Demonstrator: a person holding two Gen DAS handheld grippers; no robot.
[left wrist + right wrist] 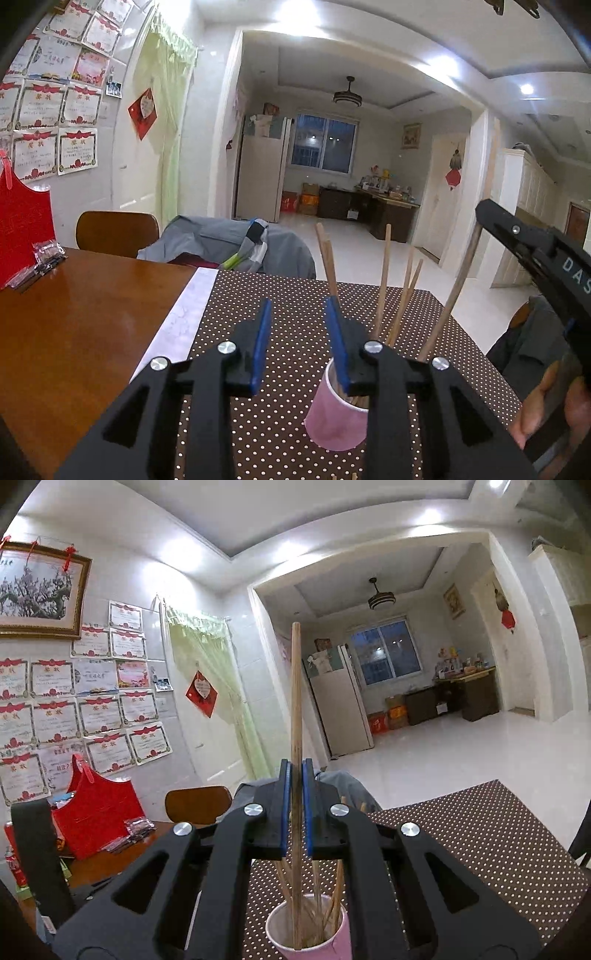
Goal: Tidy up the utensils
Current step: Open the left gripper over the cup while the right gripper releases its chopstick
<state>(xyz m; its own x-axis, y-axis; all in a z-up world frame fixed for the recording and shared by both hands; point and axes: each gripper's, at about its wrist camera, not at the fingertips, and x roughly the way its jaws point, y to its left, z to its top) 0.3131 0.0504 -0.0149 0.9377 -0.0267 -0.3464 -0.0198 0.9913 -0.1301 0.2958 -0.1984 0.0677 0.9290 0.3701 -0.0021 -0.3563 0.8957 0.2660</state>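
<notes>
Surface: a dotted brown mat point(280, 295) covers the table just ahead of both grippers; bare brown wood point(81, 314) lies to the left of it, with a pale strip between them.
Room: white tiled walls hung with framed certificates point(107, 716), a green curtain point(207, 686) beyond, and a doorway ahead into a room with a fridge point(340, 709) and a window.
Cup: a pink paper cup point(334, 421) stands upright on the mat, right under the left gripper's right finger.
Chopsticks: several wooden chopsticks point(384, 280) stand in the cup, leaning apart in different directions.
Left gripper point(301, 345): its blue pads stand apart with nothing between them, over the mat and the near rim of the cup.
Right gripper point(295, 805): clamped on one chopstick point(295, 686), which stands almost upright; its lower end reaches down inside the cup among the others.
Hand point(546, 402): a person's fingers wrap the right gripper's handle, to the right of the left gripper.
</notes>
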